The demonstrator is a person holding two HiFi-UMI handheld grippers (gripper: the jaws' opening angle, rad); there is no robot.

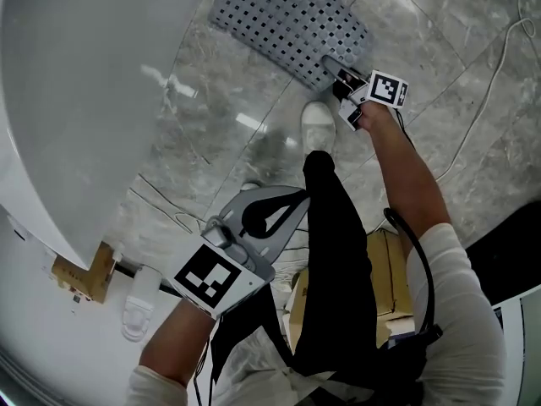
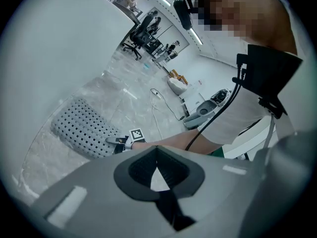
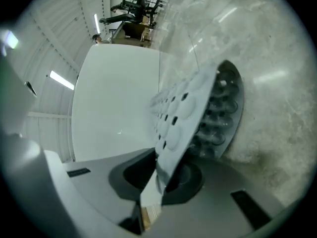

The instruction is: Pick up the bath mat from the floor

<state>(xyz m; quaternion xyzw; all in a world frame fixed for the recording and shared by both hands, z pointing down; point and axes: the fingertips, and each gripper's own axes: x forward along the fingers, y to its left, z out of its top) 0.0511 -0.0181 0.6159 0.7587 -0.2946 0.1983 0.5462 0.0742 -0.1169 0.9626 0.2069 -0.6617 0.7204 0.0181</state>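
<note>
The grey bath mat (image 1: 287,24), full of small square holes, lies on the marble floor beside the tub. My right gripper (image 1: 338,79) is shut on its near right corner. In the right gripper view the mat (image 3: 188,108) rises edge-on out of the right gripper (image 3: 161,175), its suction cups showing on the underside and that end lifted off the floor. The left gripper view shows the mat (image 2: 81,128) with the right gripper (image 2: 116,143) at its corner. My left gripper (image 1: 300,197) hangs in the air nearer me, tips together with nothing held, and it (image 2: 157,170) points toward the mat.
A white bathtub (image 1: 76,100) curves along the left. A white shoe (image 1: 317,123) stands just short of the mat. A thin white cable (image 1: 490,83) trails over the floor at right. A cardboard box (image 1: 385,269) and a white slipper (image 1: 138,307) lie close to me.
</note>
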